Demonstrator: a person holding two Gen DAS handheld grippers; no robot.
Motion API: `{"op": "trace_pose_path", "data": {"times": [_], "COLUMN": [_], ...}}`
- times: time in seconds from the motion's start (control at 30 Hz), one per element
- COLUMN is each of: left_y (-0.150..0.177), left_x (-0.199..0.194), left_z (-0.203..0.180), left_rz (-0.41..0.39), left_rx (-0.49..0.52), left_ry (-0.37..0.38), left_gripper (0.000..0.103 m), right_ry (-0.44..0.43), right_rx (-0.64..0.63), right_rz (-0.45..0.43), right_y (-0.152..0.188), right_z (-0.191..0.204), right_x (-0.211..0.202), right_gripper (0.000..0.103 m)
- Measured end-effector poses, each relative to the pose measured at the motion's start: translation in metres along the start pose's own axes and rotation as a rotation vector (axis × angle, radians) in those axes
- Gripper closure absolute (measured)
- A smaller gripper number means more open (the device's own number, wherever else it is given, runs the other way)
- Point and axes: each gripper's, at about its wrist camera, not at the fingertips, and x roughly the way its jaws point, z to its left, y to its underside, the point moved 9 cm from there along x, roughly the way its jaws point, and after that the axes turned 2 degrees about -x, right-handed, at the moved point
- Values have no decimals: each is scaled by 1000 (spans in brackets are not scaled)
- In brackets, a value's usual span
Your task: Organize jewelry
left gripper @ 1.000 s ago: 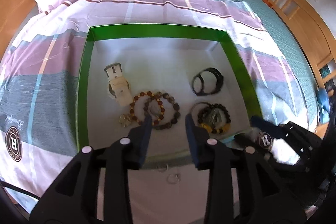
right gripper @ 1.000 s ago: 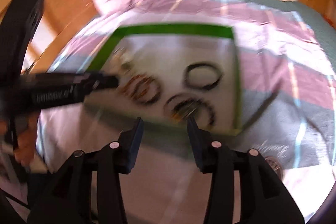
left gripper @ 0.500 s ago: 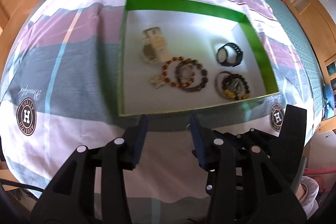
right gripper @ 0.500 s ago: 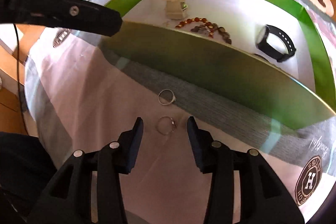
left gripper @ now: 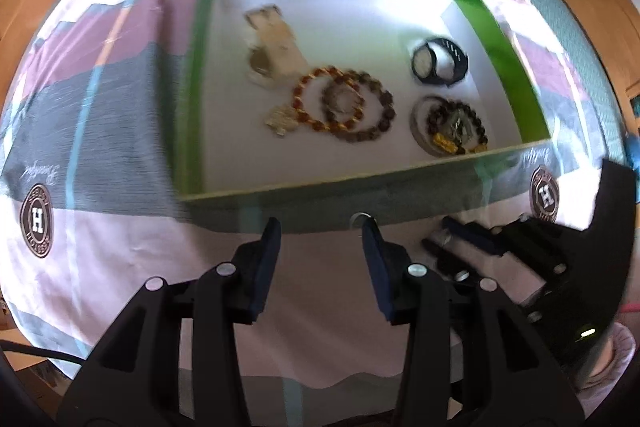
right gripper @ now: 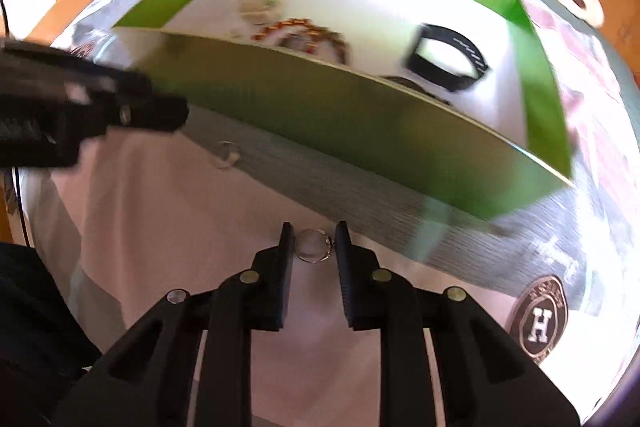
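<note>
Rings are what I am after: two lie on the bed's quilt outside the near wall of the green box (left gripper: pixel 500 23), near the bed's front edge. Through the left camera, my left tongs (left gripper: pixel 320 231) stand spread and empty, one ring (left gripper: pixel 360 217) peeping past the right finger; I should shift sideways to centre it before closing. The box already holds bead bracelets (left gripper: pixel 344 103), a black watch (left gripper: pixel 440 61) and a pale one. Through the right camera, my right tongs (right gripper: pixel 314 237) have just been closing with the second ring (right gripper: pixel 314 246) between the pads; whether they press it yet I cannot tell. I'd squeeze gently, then lift straight.
</note>
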Motion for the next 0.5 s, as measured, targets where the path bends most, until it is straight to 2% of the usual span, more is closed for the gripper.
{"op": "trace_pose_path", "data": {"times": [0.13,0.2,0.23,0.33,0.43,0.5], "left_y": [1,0,0,-1,1,2], "left_x": [22,29,32,42,52,55], "left_z": [-15,-18,-18,-17,-16,-17], "left_rz": [40,52,57,72,90,84], "left_rx": [17,11,6,-9,-13,1], "left_ry": [-12,-11,-9,-12,-29,-50], "left_gripper": [60,60,60,61,67,68], "right_ry": [-8,-6,-8,-13,-12,-11], "right_rx": [29,31,30,18,13,11], "right_rz": [17,20,24,24,24,24], "right_y": [4,3,3,3,7,8], "right_z": [-13,-15,-13,-12,-4,0], "right_x": [-2,-3,-3,-2,-2,-1], "right_gripper": [80,70,68,68,68,68]}}
